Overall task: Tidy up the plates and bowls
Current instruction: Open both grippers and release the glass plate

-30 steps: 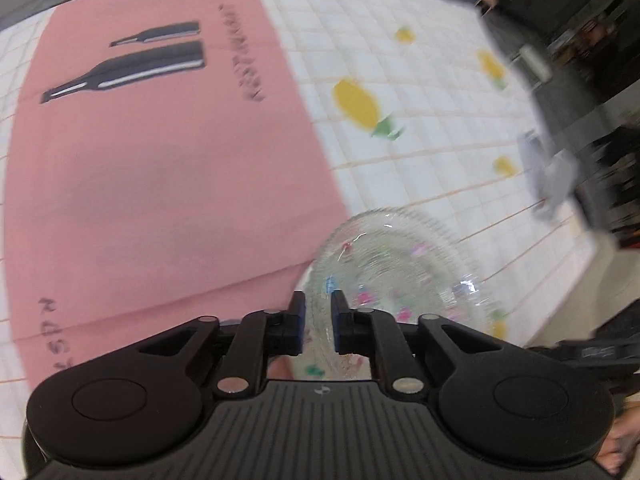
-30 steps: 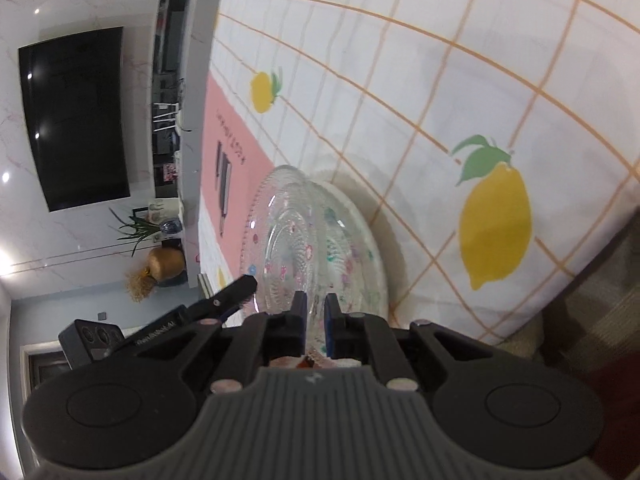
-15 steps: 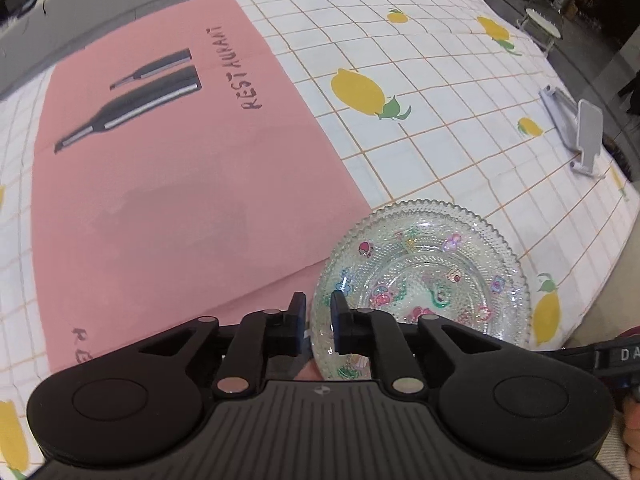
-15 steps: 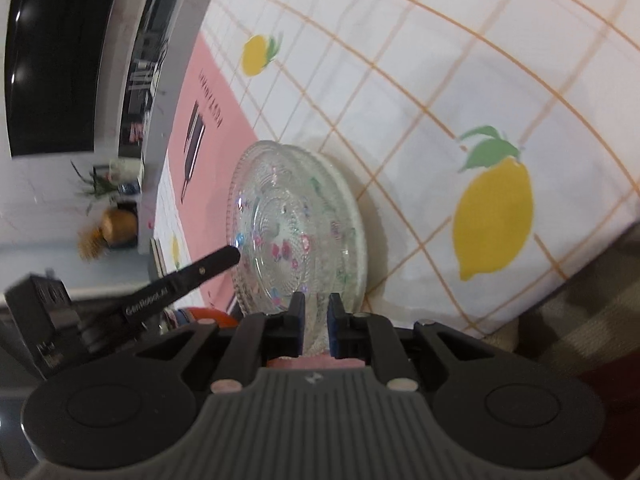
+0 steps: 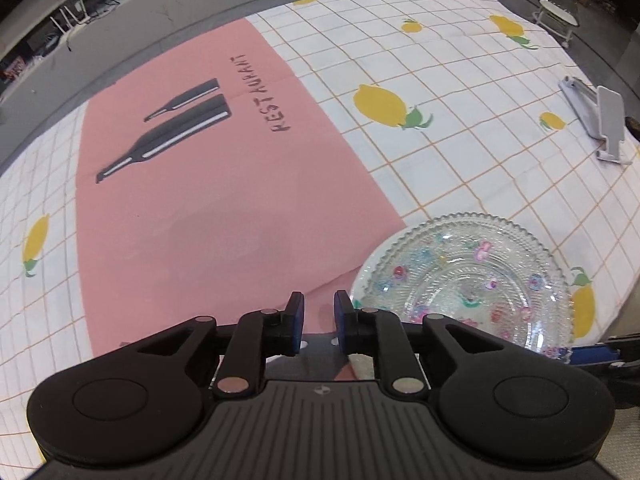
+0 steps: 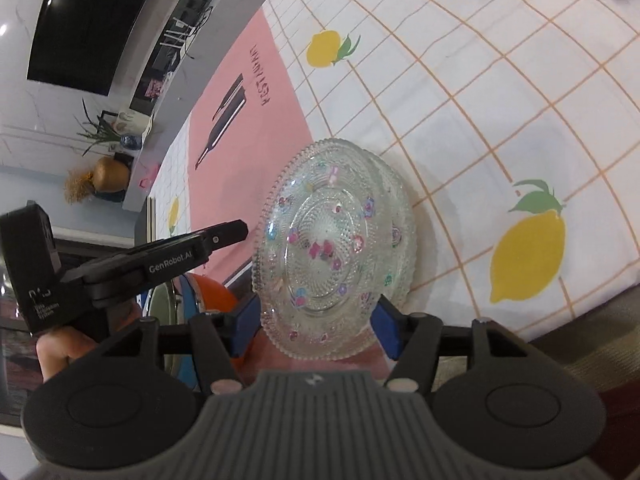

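Note:
A clear glass plate (image 5: 468,284) with coloured flower marks lies on the lemon-print tablecloth near the table's front right edge. In the right wrist view it (image 6: 332,248) looks like two stacked plates. My left gripper (image 5: 318,320) is just left of the plate, its jaws a small gap apart and empty. My right gripper (image 6: 316,320) is open wide, its blue pads (image 6: 244,320) on either side of the plate's near rim without pressing it. The left gripper also shows in the right wrist view (image 6: 224,234), left of the plate.
A pink placemat (image 5: 208,200) with bottle prints covers the table's middle. A grey phone stand (image 5: 600,120) sits at the far right. The table's front edge (image 6: 560,320) runs just past the plate. An orange object (image 6: 212,292) shows below the table.
Both grippers have let go of the plate: the right one opened wide, the left one opened slightly and drew back to the left. The plate now rests flat on the cloth.

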Action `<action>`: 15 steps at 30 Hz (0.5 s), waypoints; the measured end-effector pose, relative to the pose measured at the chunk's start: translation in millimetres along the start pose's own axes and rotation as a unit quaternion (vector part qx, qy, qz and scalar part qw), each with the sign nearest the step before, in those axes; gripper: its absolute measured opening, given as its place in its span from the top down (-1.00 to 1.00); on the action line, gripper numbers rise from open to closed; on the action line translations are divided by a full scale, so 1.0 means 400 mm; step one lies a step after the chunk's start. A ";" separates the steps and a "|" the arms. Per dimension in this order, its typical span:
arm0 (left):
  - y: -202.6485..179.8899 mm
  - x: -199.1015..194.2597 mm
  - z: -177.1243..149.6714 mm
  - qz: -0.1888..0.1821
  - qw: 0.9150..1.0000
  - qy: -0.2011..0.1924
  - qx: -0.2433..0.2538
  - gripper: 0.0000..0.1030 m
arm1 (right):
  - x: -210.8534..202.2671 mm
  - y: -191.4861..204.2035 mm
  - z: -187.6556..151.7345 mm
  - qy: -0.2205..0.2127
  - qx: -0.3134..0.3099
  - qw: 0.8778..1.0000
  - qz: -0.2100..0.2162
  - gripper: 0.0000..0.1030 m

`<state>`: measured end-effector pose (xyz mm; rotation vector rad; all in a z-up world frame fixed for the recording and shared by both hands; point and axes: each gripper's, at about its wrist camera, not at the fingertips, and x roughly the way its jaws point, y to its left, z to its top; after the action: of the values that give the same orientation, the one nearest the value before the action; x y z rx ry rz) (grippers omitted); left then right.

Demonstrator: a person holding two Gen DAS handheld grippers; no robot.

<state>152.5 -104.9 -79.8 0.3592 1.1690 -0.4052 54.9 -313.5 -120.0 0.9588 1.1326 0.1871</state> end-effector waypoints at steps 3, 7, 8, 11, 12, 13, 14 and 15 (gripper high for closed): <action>0.003 0.002 0.008 -0.001 1.000 0.005 -0.002 0.62 | -0.002 -0.002 -0.001 0.006 -0.003 1.000 0.003 -0.18; 0.004 -0.005 0.020 0.018 1.000 0.000 0.010 0.60 | -0.004 0.013 -0.010 0.012 -0.024 1.000 0.001 -0.29; 0.005 -0.008 0.022 0.020 1.000 -0.003 0.010 0.58 | -0.004 0.014 -0.011 0.011 -0.026 1.000 0.000 -0.29; 0.012 -0.012 0.028 0.027 1.000 -0.007 0.006 0.54 | -0.004 0.020 -0.011 0.012 -0.033 0.999 -0.003 -0.32; 0.014 -0.013 0.029 0.032 0.999 -0.010 0.004 0.53 | -0.005 0.024 -0.013 0.013 -0.039 0.999 -0.005 -0.37; 0.016 -0.015 0.030 0.036 0.999 -0.013 0.001 0.51 | -0.007 0.030 -0.015 0.014 -0.046 0.999 -0.006 -0.42; 0.017 -0.019 0.030 0.040 0.999 -0.018 -0.002 0.48 | -0.007 0.032 -0.018 0.017 -0.052 0.998 -0.004 -0.46; 0.019 -0.022 0.030 0.044 0.999 -0.021 -0.004 0.46 | -0.007 0.032 -0.021 0.023 -0.053 0.998 0.000 -0.60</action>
<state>162.8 -103.0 -66.9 0.3930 1.1097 -0.3300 50.9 -302.9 -109.4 0.8627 1.1538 0.2676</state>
